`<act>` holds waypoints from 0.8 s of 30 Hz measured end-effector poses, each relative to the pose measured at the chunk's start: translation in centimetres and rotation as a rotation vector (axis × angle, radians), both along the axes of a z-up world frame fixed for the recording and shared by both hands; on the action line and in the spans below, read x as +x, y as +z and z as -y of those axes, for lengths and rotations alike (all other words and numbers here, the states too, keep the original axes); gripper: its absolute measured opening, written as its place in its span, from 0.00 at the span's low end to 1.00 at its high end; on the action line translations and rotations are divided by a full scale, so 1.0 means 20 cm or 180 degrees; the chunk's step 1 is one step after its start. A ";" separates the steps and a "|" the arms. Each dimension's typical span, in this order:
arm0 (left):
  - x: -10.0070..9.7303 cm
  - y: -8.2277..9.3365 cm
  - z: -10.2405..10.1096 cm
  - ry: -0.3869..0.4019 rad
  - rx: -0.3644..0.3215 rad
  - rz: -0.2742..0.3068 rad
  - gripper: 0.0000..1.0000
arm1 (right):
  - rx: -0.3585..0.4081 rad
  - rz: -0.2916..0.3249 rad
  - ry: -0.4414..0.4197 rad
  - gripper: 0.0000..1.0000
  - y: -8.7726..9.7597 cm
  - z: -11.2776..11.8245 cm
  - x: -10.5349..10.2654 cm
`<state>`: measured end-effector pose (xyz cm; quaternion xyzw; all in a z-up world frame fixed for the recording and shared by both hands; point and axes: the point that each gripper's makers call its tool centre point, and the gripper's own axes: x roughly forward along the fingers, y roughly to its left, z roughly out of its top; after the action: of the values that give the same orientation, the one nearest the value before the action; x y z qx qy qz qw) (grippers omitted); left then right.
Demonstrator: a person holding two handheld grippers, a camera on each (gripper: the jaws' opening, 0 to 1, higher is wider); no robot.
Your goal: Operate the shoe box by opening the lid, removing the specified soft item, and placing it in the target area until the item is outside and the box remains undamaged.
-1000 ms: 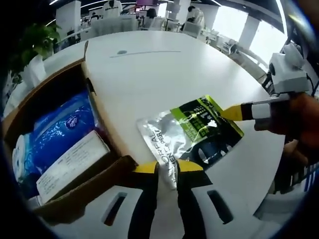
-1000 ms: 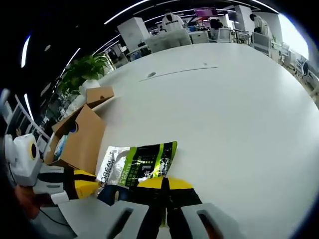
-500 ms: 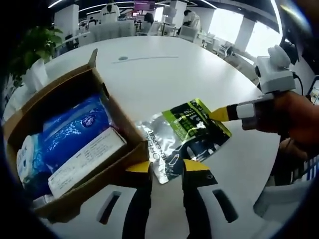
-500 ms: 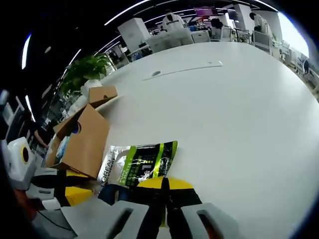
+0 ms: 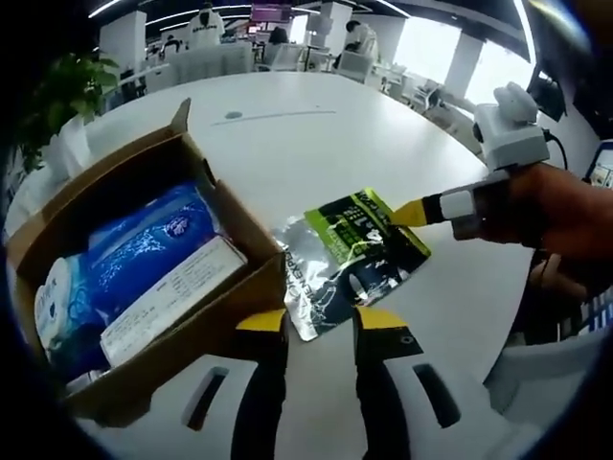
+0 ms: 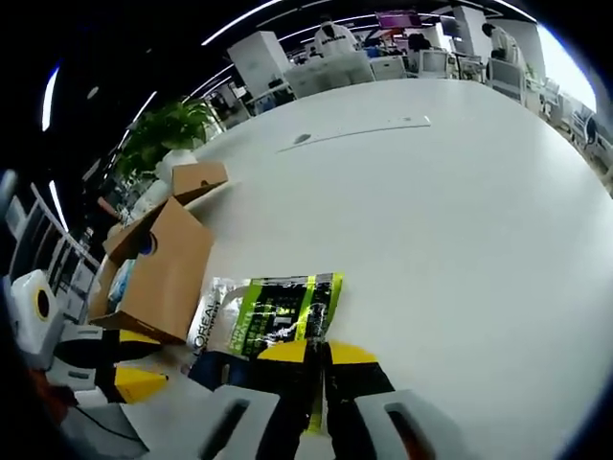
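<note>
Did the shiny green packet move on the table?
No. In the right gripper view the packet lies in the same spot beside the box.

White table (image 5: 287,134), potted plant (image 6: 168,129).

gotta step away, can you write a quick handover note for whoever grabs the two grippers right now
Left gripper: open, jaws apart, at the near end of the pouch, not gripping it.
Right gripper: shut on the pouch's edge.
The pouch lies on the white table, outside the box, close beside its wall.
The box is open, looks undamaged; a blue pack and a white carton are inside.
Done: lid open, pouch out.
Left: release the pouch.
</note>
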<state>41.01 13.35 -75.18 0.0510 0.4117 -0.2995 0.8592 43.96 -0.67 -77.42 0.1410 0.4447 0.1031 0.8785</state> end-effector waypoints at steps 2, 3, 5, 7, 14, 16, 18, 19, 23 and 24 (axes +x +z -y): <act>-0.01 0.02 0.00 -0.0021 -0.0012 0.0011 0.27 | 0.0026 0.0014 0.0020 0.03 0.02 0.00 0.00; -0.01 0.02 0.00 -0.0025 -0.0012 0.0016 0.27 | 0.0012 0.0020 0.0022 0.04 0.03 0.00 -0.01; -0.01 0.04 0.00 -0.0043 -0.0024 0.0019 0.27 | -0.0005 0.0035 0.0027 0.05 0.04 0.00 -0.01; -0.02 0.05 0.01 -0.0085 -0.0037 0.0018 0.28 | -0.0007 0.0068 0.0040 0.08 0.07 0.00 -0.01; -0.06 0.13 0.01 -0.0200 -0.0137 0.0115 0.30 | -0.0020 0.0301 0.0244 0.20 0.19 -0.06 -0.01; -0.06 0.16 -0.01 -0.0206 -0.0153 0.0148 0.31 | -0.0032 0.0373 0.0304 0.23 0.21 -0.08 0.00; -0.06 0.17 -0.02 -0.0209 -0.0181 0.0166 0.32 | -0.0033 0.0409 0.0340 0.26 0.24 -0.10 0.00; -0.06 0.18 -0.02 -0.0215 -0.0185 0.0176 0.32 | -0.0032 0.0421 0.0355 0.28 0.24 -0.11 0.00; -0.06 0.21 -0.06 -0.0220 -0.0212 0.0215 0.33 | -0.0039 0.0513 0.0425 0.33 0.27 -0.14 0.01; -0.06 0.21 -0.07 -0.0218 -0.0219 0.0223 0.34 | -0.0045 0.0523 0.0438 0.34 0.28 -0.14 0.02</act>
<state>39.77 14.80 -70.90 0.0460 0.3688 -0.3408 0.8635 44.26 2.22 -71.76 0.0951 0.3806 0.1712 0.9038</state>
